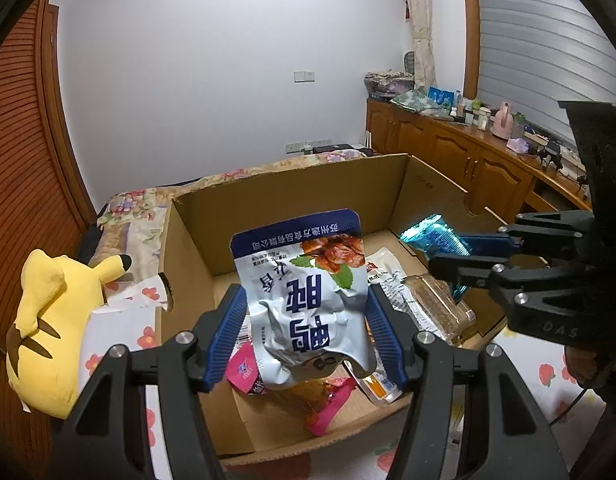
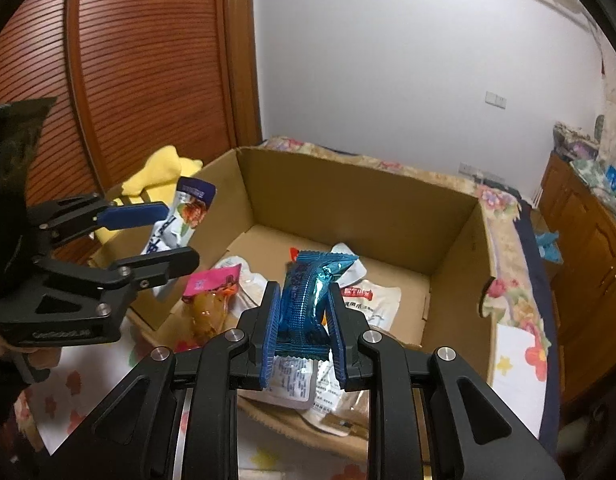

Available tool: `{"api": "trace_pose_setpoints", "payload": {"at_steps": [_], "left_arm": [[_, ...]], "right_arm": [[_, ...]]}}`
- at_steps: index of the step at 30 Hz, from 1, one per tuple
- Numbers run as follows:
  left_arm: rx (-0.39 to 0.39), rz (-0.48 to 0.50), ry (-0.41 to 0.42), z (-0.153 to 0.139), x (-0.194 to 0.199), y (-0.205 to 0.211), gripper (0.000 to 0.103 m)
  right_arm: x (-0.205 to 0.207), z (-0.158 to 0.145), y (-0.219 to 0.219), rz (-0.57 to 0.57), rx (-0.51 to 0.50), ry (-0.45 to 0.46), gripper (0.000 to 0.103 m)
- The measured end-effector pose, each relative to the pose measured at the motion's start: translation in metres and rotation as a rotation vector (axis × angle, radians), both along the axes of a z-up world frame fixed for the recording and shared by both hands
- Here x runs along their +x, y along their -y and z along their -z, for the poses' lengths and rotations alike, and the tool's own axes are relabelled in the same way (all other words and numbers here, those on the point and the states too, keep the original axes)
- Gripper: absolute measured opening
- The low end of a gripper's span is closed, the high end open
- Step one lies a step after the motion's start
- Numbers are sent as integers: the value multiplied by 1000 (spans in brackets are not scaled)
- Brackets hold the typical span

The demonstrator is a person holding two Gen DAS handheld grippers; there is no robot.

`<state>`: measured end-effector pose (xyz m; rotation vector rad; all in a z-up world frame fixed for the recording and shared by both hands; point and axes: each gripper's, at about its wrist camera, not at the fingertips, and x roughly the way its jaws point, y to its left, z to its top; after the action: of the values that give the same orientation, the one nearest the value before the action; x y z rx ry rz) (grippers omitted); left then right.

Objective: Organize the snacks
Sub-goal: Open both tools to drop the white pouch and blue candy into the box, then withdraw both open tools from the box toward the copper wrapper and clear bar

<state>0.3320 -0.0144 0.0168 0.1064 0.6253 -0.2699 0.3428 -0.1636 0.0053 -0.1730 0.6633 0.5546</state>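
Note:
An open cardboard box (image 1: pixel 292 196) (image 2: pixel 348 200) sits on a flowered bedspread and holds several snack packets. My left gripper (image 1: pixel 306 316) is shut on a white and navy snack pouch (image 1: pixel 308 296), held upright over the box's near left part. That pouch (image 2: pixel 184 220) and the left gripper (image 2: pixel 168 236) also show at the left of the right wrist view. My right gripper (image 2: pixel 302 316) is shut on a shiny blue wrapped snack (image 2: pixel 308 296) above the box's near side. The same blue snack (image 1: pixel 432 236) sticks out of the right gripper (image 1: pixel 456 252) at the right of the left wrist view.
A pink packet (image 2: pixel 212 280), white pouches (image 2: pixel 372 300) and a brown bar (image 1: pixel 440 304) lie on the box floor. A yellow plush toy (image 1: pixel 48 316) rests left of the box. A wooden wardrobe (image 2: pixel 140 64) stands at the left, wooden cabinets (image 1: pixel 468 160) at the right.

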Motion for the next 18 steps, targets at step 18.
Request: {"api": "trace_pose_setpoints", "payload": {"at_steps": [18], "left_arm": [[32, -22, -23, 1, 18, 7, 60]], "right_arm": [[13, 15, -5, 9, -17, -88, 37]]}}
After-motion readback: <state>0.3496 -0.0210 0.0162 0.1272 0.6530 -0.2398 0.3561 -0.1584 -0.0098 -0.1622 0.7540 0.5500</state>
